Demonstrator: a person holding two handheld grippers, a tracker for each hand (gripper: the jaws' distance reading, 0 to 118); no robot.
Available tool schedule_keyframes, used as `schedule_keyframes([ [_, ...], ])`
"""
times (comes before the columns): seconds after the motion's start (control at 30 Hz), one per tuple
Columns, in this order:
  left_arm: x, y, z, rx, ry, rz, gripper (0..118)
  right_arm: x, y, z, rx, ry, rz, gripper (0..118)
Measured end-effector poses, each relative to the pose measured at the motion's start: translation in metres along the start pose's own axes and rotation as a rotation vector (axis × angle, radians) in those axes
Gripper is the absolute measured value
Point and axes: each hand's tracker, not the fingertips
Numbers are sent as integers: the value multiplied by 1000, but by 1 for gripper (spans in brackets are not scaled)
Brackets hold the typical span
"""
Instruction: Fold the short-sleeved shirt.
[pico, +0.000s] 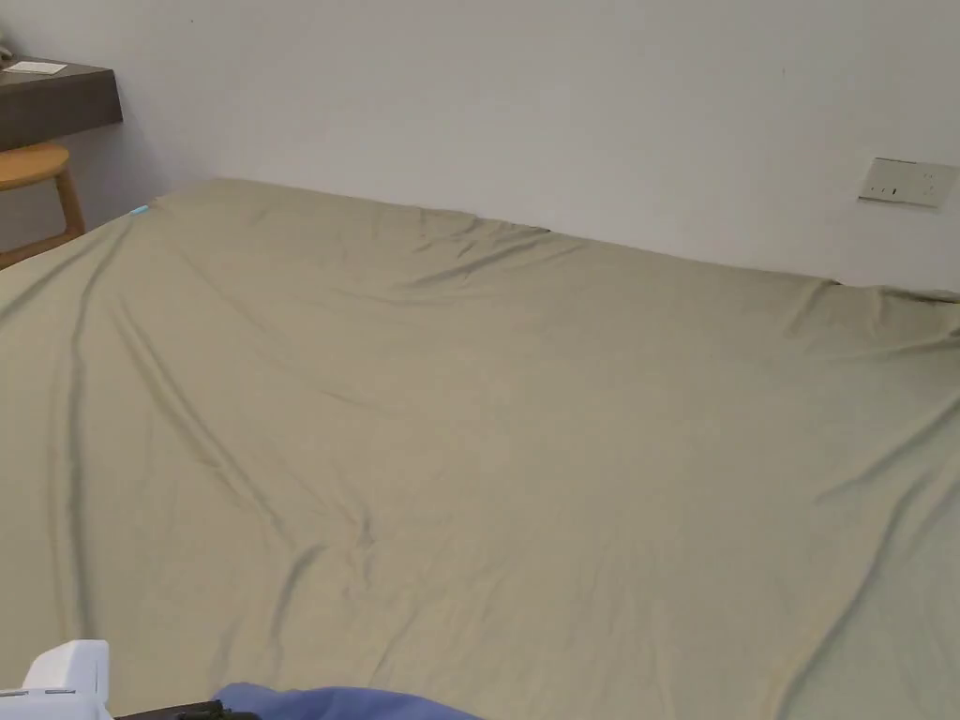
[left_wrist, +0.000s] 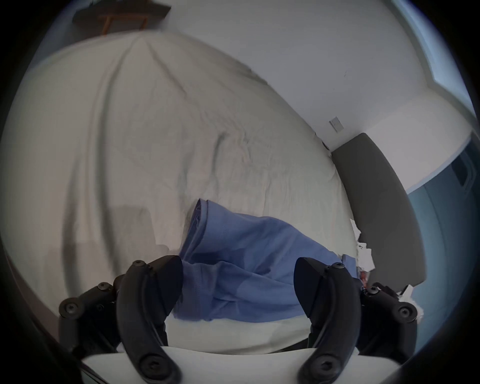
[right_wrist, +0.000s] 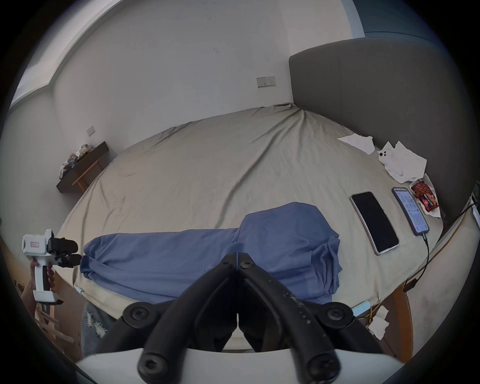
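Note:
A blue short-sleeved shirt (right_wrist: 181, 257) lies bunched in a long strip along the near edge of a bed with a beige sheet (right_wrist: 207, 169). My right gripper (right_wrist: 237, 256) is shut over the shirt's middle, and a fold of the cloth runs into its tips. My left gripper (right_wrist: 79, 252), held in a hand, is at the shirt's left end. In the left gripper view its jaws stand wide open (left_wrist: 237, 275), with the shirt (left_wrist: 246, 259) lying just beyond them. In the head view a sliver of the shirt (pico: 337, 703) and the gripper's white body (pico: 56, 680) sit at the bottom edge.
Two phones (right_wrist: 374, 222) (right_wrist: 410, 214), one on a cable, lie right of the shirt, with a snack packet (right_wrist: 424, 198) and white papers (right_wrist: 401, 161) near the grey headboard (right_wrist: 363, 91). A wooden stool (pico: 37, 164) and dark shelf (pico: 56, 98) stand far left.

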Motion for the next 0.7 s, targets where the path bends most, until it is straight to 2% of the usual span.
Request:
schedule_keyframes([
  [0.17,-10,12,-29,-128,-31,58,91,-20,8,-4,-22,18,49,1],
  [0.5,-9,16,-20,-143,17,-108,90,-40,17,-13,-44,79,98,1],
  [0.7,-16,18,-29,-143,-51,-22,91,-41,12,-20,-85,66,97,1],
])
